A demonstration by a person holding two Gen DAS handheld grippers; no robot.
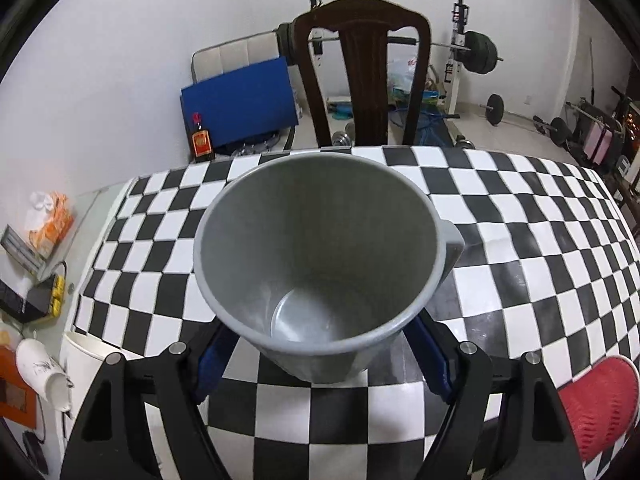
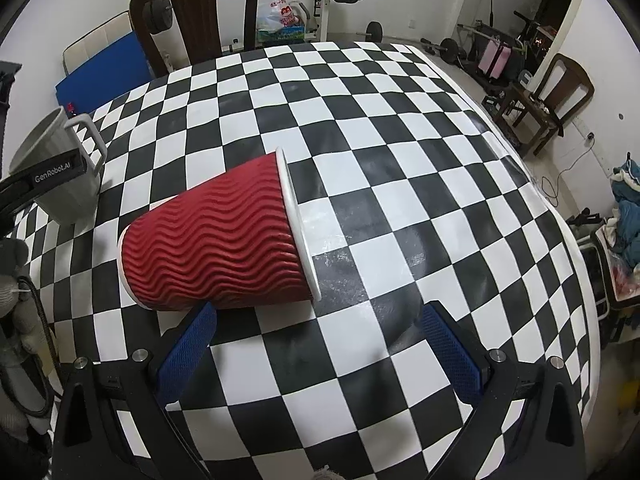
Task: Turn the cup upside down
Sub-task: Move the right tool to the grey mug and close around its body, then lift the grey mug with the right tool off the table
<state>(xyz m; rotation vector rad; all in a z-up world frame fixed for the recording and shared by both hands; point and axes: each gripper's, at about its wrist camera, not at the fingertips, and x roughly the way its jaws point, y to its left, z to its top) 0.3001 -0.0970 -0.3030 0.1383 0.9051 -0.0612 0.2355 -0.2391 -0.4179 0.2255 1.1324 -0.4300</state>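
A grey mug (image 1: 320, 264) with a handle on its right stands mouth up, tilted toward the camera, between the blue pads of my left gripper (image 1: 320, 356), which is shut on its lower body. It also shows in the right wrist view (image 2: 56, 168) at the far left, held by the left gripper. A red ribbed paper cup (image 2: 216, 240) lies on its side on the checkered table (image 2: 400, 160), rim to the right. My right gripper (image 2: 316, 344) is open just in front of it, its left pad near the cup's base.
A dark wooden chair (image 1: 364, 76) stands at the table's far edge. The red cup shows at the lower right of the left wrist view (image 1: 596, 404). White cups (image 1: 44, 376) and an orange box (image 1: 52, 220) lie off the left edge. Gym weights stand behind.
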